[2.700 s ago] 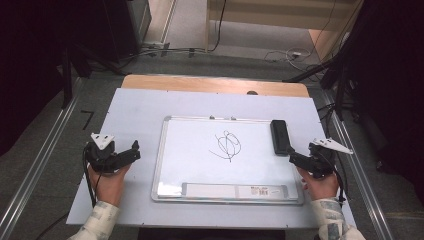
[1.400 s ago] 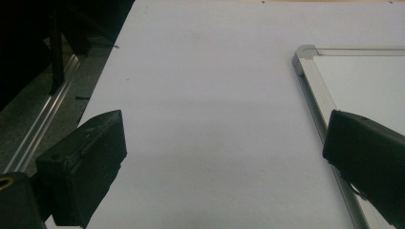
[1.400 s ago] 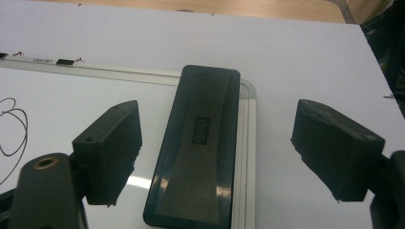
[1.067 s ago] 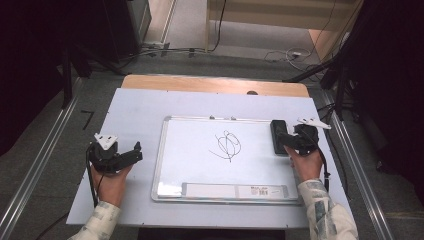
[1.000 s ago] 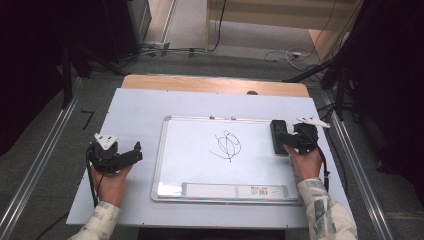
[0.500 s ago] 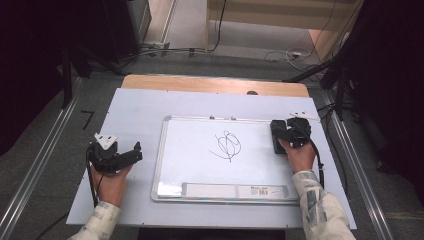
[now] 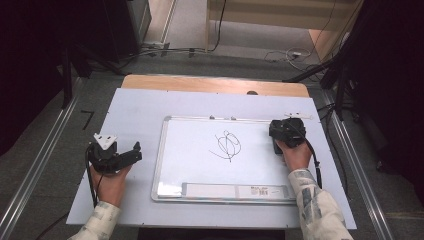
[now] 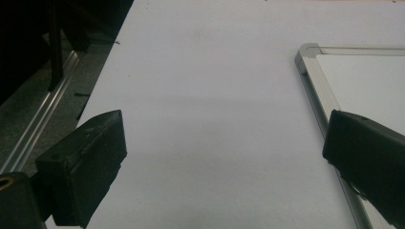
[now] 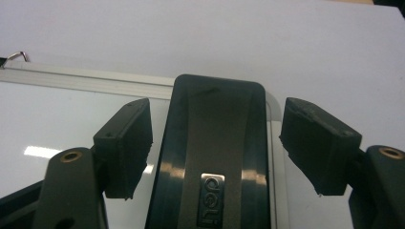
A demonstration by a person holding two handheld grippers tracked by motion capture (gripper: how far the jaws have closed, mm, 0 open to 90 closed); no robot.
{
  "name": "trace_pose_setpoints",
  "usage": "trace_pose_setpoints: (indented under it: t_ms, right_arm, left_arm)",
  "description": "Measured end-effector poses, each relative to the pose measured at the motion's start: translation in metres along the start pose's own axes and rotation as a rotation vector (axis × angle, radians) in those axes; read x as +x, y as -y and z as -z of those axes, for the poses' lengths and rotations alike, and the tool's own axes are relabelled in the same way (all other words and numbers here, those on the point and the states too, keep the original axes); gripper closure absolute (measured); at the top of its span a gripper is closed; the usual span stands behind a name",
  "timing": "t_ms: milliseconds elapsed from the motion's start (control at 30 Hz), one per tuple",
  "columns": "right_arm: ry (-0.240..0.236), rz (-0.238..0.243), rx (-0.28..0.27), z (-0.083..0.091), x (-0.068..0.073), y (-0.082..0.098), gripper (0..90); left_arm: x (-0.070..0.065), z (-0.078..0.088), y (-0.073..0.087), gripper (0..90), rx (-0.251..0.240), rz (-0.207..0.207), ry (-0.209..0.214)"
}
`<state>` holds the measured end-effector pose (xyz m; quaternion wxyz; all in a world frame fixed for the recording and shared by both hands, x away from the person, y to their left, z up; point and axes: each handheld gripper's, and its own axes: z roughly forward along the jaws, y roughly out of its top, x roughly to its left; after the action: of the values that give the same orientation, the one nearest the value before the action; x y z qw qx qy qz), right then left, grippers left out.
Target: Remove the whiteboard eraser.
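A white whiteboard point(image 7: 161, 155) with a black scribble point(image 7: 227, 145) lies on the pale table point(image 7: 140, 110). A black eraser point(image 9: 212, 191) rests at the board's right edge. My right gripper point(image 7: 286, 131) hovers over it, covering most of it in the high view. In the right gripper view the right gripper point(image 9: 217, 138) straddles the eraser; its jaws have just been closing, and a gap remains at the right pad point(image 9: 315, 143). My left gripper point(image 7: 131, 152) rests open left of the board. In its own view the left gripper point(image 8: 224, 152) holds nothing, with the board's corner point(image 8: 308, 52) beside it.
A wooden strip point(image 7: 210, 84) runs along the table's far edge. Metal rails point(image 7: 40, 165) flank the table on the floor. Cables and dark stands point(image 7: 340, 75) sit behind and to the right. A small metal hook point(image 9: 16, 56) sticks up at the board's top rail.
My right gripper has moved from the table right of the board onto the eraser, come lower, and its jaws have narrowed around it. The left gripper has stayed put.
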<state>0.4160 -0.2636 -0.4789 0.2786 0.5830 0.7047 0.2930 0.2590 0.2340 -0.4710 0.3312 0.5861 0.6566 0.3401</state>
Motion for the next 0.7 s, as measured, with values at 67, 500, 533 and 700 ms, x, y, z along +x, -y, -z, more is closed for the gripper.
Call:
trace_pose_setpoints:
  t_ms: [67, 500, 533, 700]
  right_arm:
    - [0.006, 0.014, 0.018, -0.0022, 0.0026, 0.0017, 25.3]
    - [-0.008, -0.035, 0.037, -0.0056, -0.0006, 0.004, 30.2]
    - [-0.008, -0.035, 0.037, -0.0056, -0.0006, 0.004, 30.2]
    - [-0.009, -0.042, 0.043, -0.0051, 0.0008, 0.0046, 30.9]
  left_arm:
    - [0.0, 0.0, 0.0, 1.5, 0.0, 0.0, 0.0]
    - [0.0003, -0.0004, 0.0002, 1.5, 0.003, 0.002, 0.0]
    - [0.0003, -0.0004, 0.0002, 1.5, 0.002, 0.002, 0.0]
    - [-0.0001, -0.0007, 0.0003, 1.5, 0.005, 0.0, -0.002]
